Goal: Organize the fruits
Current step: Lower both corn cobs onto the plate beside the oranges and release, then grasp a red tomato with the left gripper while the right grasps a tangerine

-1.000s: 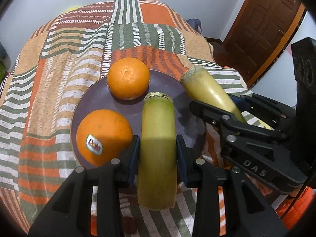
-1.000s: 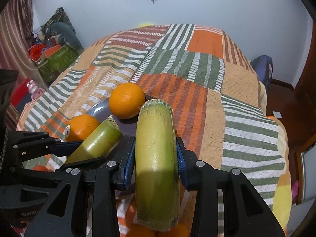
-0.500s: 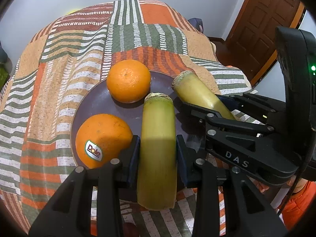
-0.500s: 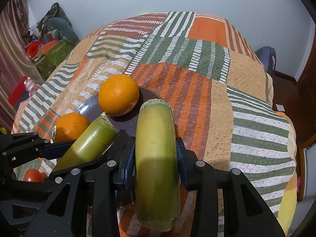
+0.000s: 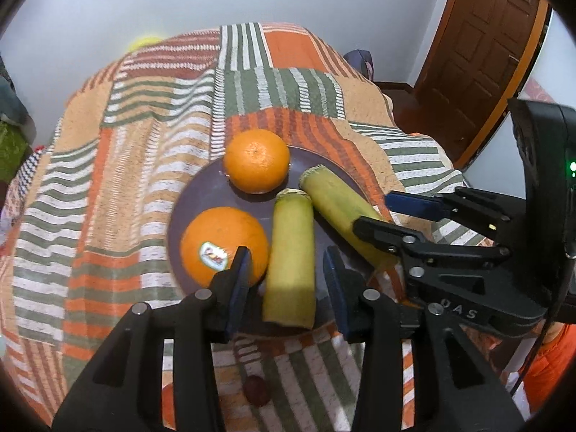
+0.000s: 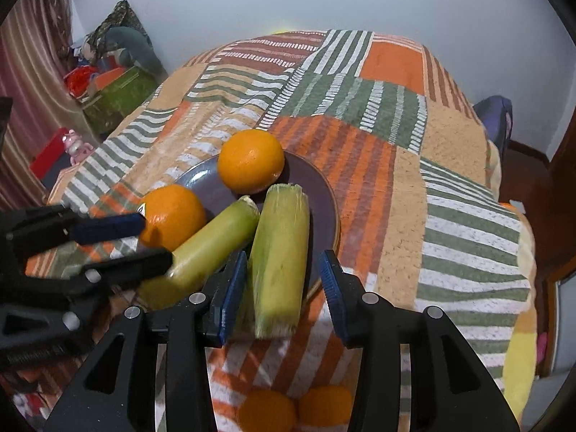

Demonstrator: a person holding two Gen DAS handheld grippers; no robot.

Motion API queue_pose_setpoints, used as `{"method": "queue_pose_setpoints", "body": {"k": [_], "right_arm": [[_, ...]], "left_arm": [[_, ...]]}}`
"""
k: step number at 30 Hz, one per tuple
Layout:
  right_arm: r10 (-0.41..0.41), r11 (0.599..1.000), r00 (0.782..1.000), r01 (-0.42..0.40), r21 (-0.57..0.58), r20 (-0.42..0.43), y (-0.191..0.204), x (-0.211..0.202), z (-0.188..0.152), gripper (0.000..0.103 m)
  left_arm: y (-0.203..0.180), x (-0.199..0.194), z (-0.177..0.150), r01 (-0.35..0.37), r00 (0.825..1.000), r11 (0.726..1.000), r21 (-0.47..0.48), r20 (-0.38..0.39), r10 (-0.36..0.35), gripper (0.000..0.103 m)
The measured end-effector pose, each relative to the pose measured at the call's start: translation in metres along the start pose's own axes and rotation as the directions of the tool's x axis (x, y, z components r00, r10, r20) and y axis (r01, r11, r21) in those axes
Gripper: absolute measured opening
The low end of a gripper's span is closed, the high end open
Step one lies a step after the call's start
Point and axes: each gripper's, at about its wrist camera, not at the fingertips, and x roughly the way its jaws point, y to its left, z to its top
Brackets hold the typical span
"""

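Oranges sit at the left of the dark plate (image 5: 201, 194) on the striped patchwork cover (image 5: 118, 165): the stickered orange (image 5: 221, 244) nearest, the plain orange (image 5: 256, 160) behind it. Next lies the left stalk piece (image 5: 291, 255), flat on the plate between the blue pads of the left gripper (image 5: 286, 280), whose jaws are opening and clear of it. Beside it, tips nearly meeting, lies the right stalk piece (image 5: 342, 212) on the plate's right edge, between the opening, untouching jaws of the right gripper (image 6: 284, 284). Two more oranges (image 6: 295, 408) rest on the cover below.
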Motion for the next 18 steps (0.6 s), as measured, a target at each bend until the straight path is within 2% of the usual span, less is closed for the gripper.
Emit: {"method": "queue_pose_setpoints", "body": {"k": [2, 7, 11, 18], "right_arm": [[-0.017, 1.000, 1.000, 0.017, -0.006, 0.012, 0.002, -0.008, -0.005, 0.039], [-0.050, 0.999, 0.998, 0.050, -0.005, 0.041, 0.003, -0.029, -0.014, 0.039], [-0.082, 0.997, 0.995, 0.081, 0.015, 0.065, 0.000, -0.047, -0.025, 0.047], [-0.121, 0.992, 0.990, 0.117, 0.049, 0.067, -0.005, -0.069, -0.046, 0.049]], "left_arm": [[0.003, -0.008, -0.002, 0.000, 1.000, 1.000, -0.005, 0.009, 0.000, 0.048], [0.014, -0.033, -0.014, -0.026, 0.999, 1.000, -0.010, 0.030, 0.026, 0.052], [0.024, -0.053, -0.027, -0.043, 0.998, 0.999, -0.021, 0.040, 0.044, 0.058], [0.038, -0.078, -0.053, -0.089, 0.995, 0.996, -0.028, 0.044, 0.090, 0.065]]}}
